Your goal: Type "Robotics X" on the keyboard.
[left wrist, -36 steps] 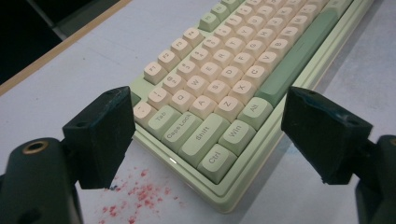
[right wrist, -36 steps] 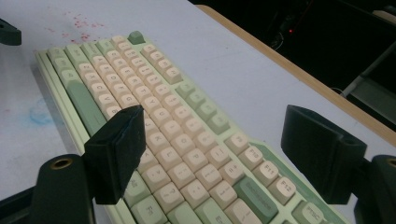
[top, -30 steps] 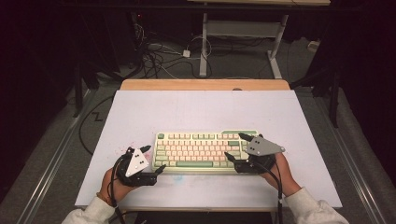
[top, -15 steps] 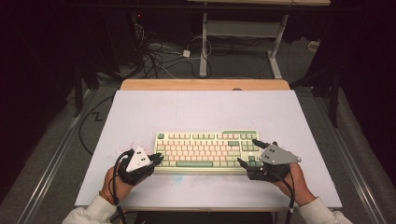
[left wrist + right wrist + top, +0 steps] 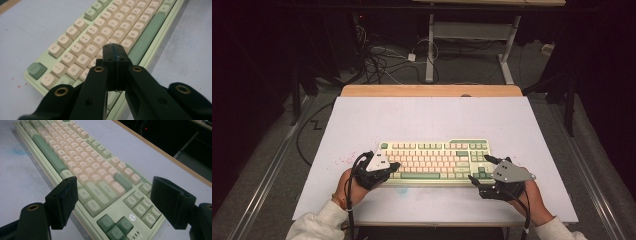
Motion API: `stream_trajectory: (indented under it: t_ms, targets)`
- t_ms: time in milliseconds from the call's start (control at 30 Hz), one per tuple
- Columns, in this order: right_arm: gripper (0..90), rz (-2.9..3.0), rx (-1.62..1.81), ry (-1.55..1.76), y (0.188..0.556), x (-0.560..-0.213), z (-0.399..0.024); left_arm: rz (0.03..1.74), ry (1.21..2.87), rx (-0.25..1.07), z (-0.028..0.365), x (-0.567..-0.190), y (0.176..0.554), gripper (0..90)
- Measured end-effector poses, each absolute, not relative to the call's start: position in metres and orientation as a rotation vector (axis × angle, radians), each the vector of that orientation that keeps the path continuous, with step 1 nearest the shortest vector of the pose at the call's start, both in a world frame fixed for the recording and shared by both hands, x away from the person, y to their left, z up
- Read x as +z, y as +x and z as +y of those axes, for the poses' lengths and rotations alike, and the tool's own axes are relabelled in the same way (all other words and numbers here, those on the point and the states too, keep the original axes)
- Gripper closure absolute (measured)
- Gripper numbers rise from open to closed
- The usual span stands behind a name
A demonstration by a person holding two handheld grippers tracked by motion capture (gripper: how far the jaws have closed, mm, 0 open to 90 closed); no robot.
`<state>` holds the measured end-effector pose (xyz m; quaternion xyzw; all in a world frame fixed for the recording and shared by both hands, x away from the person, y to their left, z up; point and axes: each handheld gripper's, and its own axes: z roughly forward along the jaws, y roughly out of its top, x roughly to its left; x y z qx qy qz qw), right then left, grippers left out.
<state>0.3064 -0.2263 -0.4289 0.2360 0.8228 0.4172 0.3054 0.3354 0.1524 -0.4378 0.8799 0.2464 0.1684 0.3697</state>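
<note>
A pale green keyboard (image 5: 434,159) with cream and darker green keys lies near the front of the white table top (image 5: 427,117). My left gripper (image 5: 395,168) is at its left end, and its jaws have just closed. In the left gripper view the left gripper (image 5: 114,50) is shut with nothing between its pads, its tips just above the lower letter rows of the keyboard (image 5: 82,37). My right gripper (image 5: 479,168) is at the right end. In the right gripper view the right gripper (image 5: 113,182) stands open, its jaws wide apart above the shift, control and arrow keys of the keyboard (image 5: 75,152).
A wooden strip (image 5: 432,90) edges the table's far side. Beyond it, cables (image 5: 382,60) lie on the floor beside a white desk frame (image 5: 472,30). Small red specks (image 5: 343,161) mark the table top left of the keyboard.
The left gripper has shifted right onto the keyboard's left end and its jaws have shut. The right gripper has moved right and toward the near edge, staying open.
</note>
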Motion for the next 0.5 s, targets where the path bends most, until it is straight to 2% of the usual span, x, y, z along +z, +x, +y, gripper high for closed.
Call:
stream_trajectory:
  t_ms: [500]
  targets:
    - [22.0,2.197,1.091,0.615,0.307,-0.432,-0.225,0.59,2.329,0.4,0.125,-0.448,0.347,87.7]
